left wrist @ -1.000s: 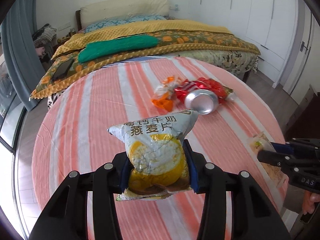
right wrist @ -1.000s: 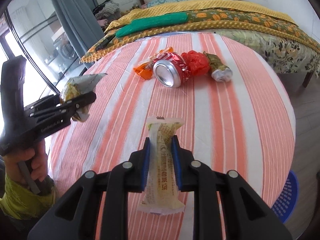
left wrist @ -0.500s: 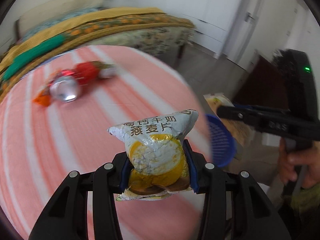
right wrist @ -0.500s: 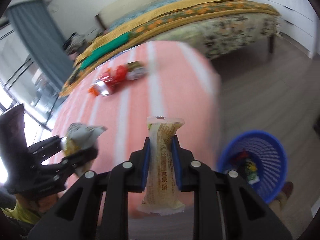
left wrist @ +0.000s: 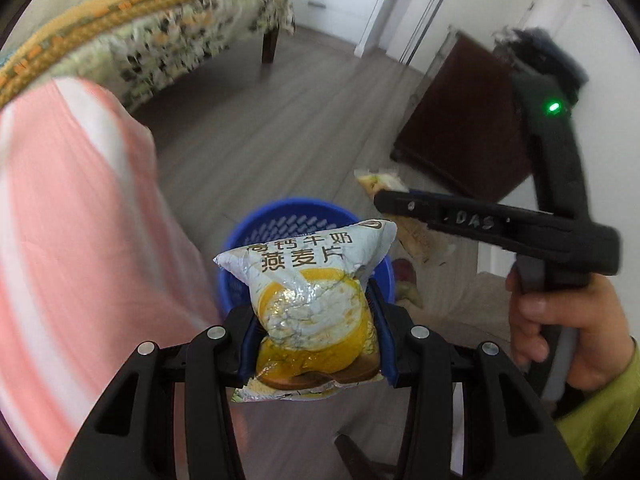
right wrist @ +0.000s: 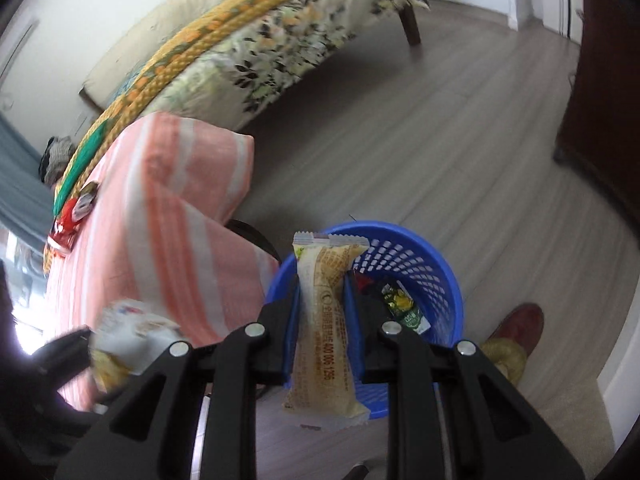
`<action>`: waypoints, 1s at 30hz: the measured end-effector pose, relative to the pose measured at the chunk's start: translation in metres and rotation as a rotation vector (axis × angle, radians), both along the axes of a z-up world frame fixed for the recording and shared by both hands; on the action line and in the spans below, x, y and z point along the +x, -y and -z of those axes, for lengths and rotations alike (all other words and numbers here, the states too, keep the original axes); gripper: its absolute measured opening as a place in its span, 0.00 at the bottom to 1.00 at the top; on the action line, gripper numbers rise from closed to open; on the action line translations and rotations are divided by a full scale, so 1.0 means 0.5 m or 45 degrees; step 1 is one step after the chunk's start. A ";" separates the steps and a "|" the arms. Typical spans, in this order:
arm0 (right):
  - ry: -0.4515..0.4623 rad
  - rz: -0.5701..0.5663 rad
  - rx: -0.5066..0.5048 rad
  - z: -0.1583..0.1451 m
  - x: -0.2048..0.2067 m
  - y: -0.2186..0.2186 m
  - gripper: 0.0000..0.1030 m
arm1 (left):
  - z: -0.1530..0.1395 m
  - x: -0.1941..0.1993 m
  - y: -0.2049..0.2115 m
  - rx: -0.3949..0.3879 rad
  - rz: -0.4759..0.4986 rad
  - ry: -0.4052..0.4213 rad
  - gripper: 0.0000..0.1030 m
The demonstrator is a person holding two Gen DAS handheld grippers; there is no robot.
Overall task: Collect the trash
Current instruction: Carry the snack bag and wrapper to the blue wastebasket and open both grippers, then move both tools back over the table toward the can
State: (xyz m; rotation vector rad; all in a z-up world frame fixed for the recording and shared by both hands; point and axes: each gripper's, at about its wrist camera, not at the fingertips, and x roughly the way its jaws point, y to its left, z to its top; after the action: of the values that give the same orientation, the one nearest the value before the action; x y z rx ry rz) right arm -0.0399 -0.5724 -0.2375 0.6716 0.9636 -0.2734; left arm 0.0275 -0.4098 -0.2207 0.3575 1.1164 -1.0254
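My left gripper (left wrist: 314, 316) is shut on a white and yellow oat-flake packet (left wrist: 308, 300), held in the air above the near rim of the blue basket (left wrist: 280, 220). My right gripper (right wrist: 322, 304) is shut on a long beige snack wrapper (right wrist: 324, 320), held over the blue basket (right wrist: 420, 264), which has some wrappers (right wrist: 404, 304) inside. The right gripper also shows in the left wrist view (left wrist: 396, 196), to the right of the basket. The left gripper with its packet appears blurred at the lower left of the right wrist view (right wrist: 120, 336).
The table with the pink striped cloth (right wrist: 168, 220) stands left of the basket, with red trash (right wrist: 68, 216) on its far part. A bed (right wrist: 256, 48) lies beyond. A dark wooden cabinet (left wrist: 460, 120) stands at the right. A red shoe (right wrist: 516, 324) is beside the basket.
Both grippers have swung right, away from the table, and come over the blue basket on the floor. Each keeps hold of its wrapper.
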 end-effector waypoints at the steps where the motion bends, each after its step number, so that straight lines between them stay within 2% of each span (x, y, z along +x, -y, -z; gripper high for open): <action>1: -0.005 0.016 0.010 0.009 -0.003 0.010 0.20 | 0.017 0.004 0.014 0.015 -0.004 -0.010 0.45; 4: 0.001 0.066 0.061 0.039 -0.005 0.040 0.20 | 0.062 0.020 0.052 0.037 -0.024 -0.034 0.46; 6: 0.018 0.099 0.104 0.059 -0.004 0.059 0.24 | 0.086 0.030 0.071 0.033 -0.034 -0.034 0.55; 7: 0.019 0.111 0.119 0.069 -0.003 0.068 0.39 | 0.096 0.036 0.078 0.031 -0.040 -0.031 0.69; 8: 0.027 0.134 0.133 0.076 -0.008 0.077 0.48 | 0.102 0.042 0.083 0.029 -0.051 -0.022 0.72; 10: 0.034 0.172 0.133 0.075 -0.016 0.088 0.48 | 0.098 0.048 0.089 0.012 -0.070 -0.021 0.75; 12: 0.061 0.208 0.130 0.057 -0.031 0.095 0.53 | 0.070 0.048 0.070 -0.045 -0.072 -0.021 0.80; 14: 0.096 0.229 0.081 0.028 -0.046 0.094 0.72 | 0.028 0.039 0.045 -0.115 -0.079 0.028 0.89; 17: 0.167 0.240 -0.027 -0.028 -0.058 0.076 0.81 | -0.050 0.024 -0.010 -0.219 -0.095 0.108 0.95; 21: 0.251 0.215 -0.201 -0.087 -0.067 0.010 0.93 | -0.108 0.015 -0.102 -0.275 -0.150 0.200 0.95; 22: 0.278 0.198 -0.240 -0.096 -0.067 -0.011 0.96 | -0.114 0.015 -0.134 -0.261 -0.182 0.238 0.95; 25: 0.322 0.080 -0.317 -0.113 -0.047 -0.096 0.96 | -0.126 0.026 -0.221 -0.200 -0.286 0.310 0.95; 30: 0.322 -0.119 -0.369 -0.139 0.026 -0.259 0.96 | -0.130 0.072 -0.381 -0.054 -0.475 0.350 0.95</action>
State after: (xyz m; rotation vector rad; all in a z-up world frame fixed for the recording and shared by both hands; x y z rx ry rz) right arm -0.0270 -0.4431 -0.1677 0.3834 0.6938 -0.2331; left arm 0.0634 -0.2192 -0.1556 0.2355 0.8702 -0.6462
